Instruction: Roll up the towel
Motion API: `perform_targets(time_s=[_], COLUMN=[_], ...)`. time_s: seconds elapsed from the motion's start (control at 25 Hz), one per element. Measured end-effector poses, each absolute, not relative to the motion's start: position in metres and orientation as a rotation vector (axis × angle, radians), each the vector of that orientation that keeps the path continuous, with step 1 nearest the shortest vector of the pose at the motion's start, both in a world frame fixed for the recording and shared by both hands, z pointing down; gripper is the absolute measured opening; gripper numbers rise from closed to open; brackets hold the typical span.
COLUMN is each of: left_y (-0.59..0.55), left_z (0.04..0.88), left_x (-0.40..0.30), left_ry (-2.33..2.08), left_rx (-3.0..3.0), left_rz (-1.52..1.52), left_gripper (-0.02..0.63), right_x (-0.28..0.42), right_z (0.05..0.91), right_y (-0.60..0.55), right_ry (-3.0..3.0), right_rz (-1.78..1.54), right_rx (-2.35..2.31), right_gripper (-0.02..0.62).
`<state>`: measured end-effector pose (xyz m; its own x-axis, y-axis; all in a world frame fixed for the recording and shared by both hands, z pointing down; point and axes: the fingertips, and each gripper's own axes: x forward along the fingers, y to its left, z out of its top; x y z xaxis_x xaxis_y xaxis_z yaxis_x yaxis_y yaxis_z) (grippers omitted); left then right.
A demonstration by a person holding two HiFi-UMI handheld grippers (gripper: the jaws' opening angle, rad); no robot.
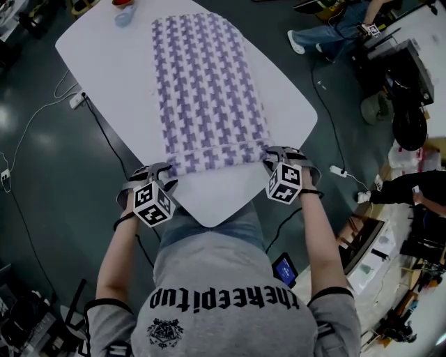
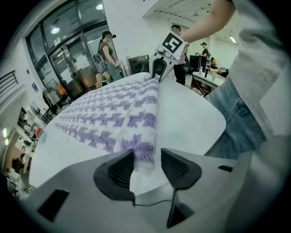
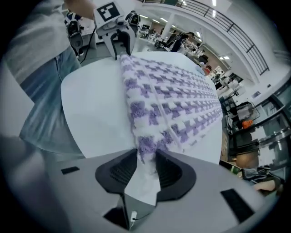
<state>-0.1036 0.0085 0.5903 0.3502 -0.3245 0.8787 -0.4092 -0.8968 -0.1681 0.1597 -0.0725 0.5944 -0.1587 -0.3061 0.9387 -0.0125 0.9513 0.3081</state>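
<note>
A purple-and-white patterned towel (image 1: pixel 209 84) lies lengthwise on the white table (image 1: pixel 104 63). Its near edge is turned over into a thin roll (image 1: pixel 216 157). My left gripper (image 1: pixel 162 176) is at the roll's left end and my right gripper (image 1: pixel 277 157) at its right end, both pointing steeply down. In the left gripper view the roll's end (image 2: pixel 144 152) sits between the open jaws of the left gripper (image 2: pixel 148 166), with a gap at the right pad. In the right gripper view the other end (image 3: pixel 146 148) lies between the tips of the right gripper (image 3: pixel 146 166), loosely, not squeezed.
A small blue object (image 1: pixel 124 15) sits at the table's far corner. A power strip (image 1: pixel 75 100) and cables lie on the floor to the left. A seated person (image 1: pixel 334 31) and cluttered benches (image 1: pixel 404 63) are at the right. The table's near edge (image 1: pixel 209 219) is against my body.
</note>
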Motion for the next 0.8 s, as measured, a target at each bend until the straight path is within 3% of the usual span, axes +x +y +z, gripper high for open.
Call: perform_targets(time_s=[0.04,0.12,0.16,0.24,0.8], left_y=[0.008,0.007,0.007,0.005,0.019], left_z=[0.592,0.594,0.593,0.587,0.604], left_x=[-0.106,-0.112,-0.113,-0.112,-0.128], left_ry=[-0.686,-0.699,-0.697,-0.677,-0.360], left_rx=[2.507,2.496,2.491,2.478,2.367], left_rz=[1.611,1.614,1.608,1.594,1.294], left_gripper=[0.186,0.080,0.065,0.044,0.040], right_x=[0.159,0.155,0.154,0.154,0.141], right_z=[0.597,0.599,0.598,0.592,0.603], right_y=[-0.072,-0.072,-0.072,-0.074,-0.046], right_ry=[-1.699,-1.684,-1.686,-1.706,-1.797], right_rz=[-0.270,-0.266,-0.258,-0.230,0.081], right_rx=[0.231,0.222,0.222,0.226,0.070], right_gripper=[0.127,0.075,0.034,0.025,0.025])
